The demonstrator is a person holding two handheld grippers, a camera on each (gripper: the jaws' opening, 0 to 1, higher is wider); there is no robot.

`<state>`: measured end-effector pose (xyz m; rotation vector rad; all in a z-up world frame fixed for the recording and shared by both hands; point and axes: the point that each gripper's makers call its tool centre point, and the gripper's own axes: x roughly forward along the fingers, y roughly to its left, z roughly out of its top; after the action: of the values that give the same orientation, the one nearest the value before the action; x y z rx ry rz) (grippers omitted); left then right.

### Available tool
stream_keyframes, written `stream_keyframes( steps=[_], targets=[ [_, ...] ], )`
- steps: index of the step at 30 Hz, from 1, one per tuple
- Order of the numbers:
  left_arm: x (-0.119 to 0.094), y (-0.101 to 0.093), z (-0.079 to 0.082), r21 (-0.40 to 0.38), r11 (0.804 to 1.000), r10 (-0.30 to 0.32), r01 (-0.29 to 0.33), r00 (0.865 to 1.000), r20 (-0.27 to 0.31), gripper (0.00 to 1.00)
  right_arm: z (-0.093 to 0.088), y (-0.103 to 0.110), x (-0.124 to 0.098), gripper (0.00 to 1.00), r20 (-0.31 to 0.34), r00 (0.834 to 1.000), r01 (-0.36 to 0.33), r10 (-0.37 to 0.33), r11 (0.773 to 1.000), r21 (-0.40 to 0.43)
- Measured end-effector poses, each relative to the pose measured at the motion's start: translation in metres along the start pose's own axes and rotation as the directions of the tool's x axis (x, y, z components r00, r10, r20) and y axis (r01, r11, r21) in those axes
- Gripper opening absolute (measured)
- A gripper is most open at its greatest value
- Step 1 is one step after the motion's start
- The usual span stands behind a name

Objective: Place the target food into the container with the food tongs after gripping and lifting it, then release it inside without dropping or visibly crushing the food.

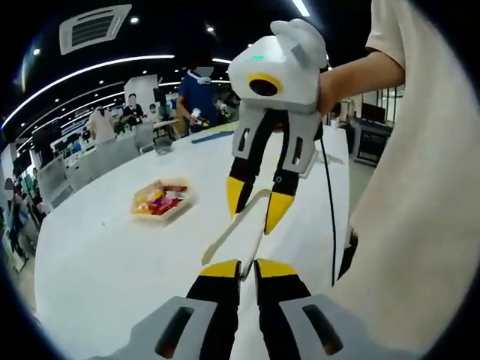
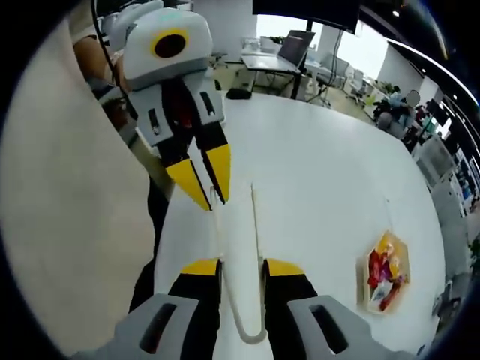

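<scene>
Over the white tabletop (image 1: 112, 255) I hold both grippers up off the surface, facing each other, with a pair of white plastic food tongs (image 2: 238, 262) stretched between them. From the right gripper view, my right gripper (image 2: 240, 268) pinches the looped hinge end of the tongs between its yellow-tipped black jaws, and the two white arms run forward from there to the left gripper (image 2: 204, 180), whose yellow tips sit pressed close on the far ends. From the left gripper view, my left gripper (image 1: 247, 268) has its jaws nearly together with the thin white tongs (image 1: 240, 229) held in the narrow slot between them, and the right gripper (image 1: 255, 199) hangs above and ahead, gripped by a person's hand (image 1: 334, 82), its jaws closed on the other end. The target food, red and yellow pieces, lies in a shallow hexagonal tan tray (image 1: 161, 199) resting on the table well apart from both grippers; in the right gripper view the same tray (image 2: 385, 279) sits far off to the side. A cream-coloured garment (image 2: 67, 202) stands just beside the tools.
</scene>
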<state>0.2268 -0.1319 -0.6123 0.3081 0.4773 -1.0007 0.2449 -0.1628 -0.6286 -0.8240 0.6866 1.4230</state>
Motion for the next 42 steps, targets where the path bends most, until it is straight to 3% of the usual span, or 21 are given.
stream_keyframes(
  steps=[14, 24, 42],
  targets=[
    [-0.001, -0.013, -0.003, 0.042, 0.998, -0.046, 0.047, 0.999, -0.022, 0.01, -0.004, 0.007, 0.003, 0.22, -0.004, 1.0, -0.015, 0.015, 1.0, -0.011],
    [-0.004, -0.026, -0.003, 0.077, 0.993, -0.091, 0.095, 0.995, -0.048, 0.0, -0.008, 0.019, 0.004, 0.23, 0.007, 0.998, -0.07, 0.07, 0.998, -0.001],
    [-0.014, -0.032, 0.007, 0.088, 0.989, -0.116, 0.118, 0.993, -0.027, 0.0, -0.009, 0.022, 0.0, 0.24, 0.051, 0.996, -0.078, 0.076, 0.996, 0.036]
  ],
)
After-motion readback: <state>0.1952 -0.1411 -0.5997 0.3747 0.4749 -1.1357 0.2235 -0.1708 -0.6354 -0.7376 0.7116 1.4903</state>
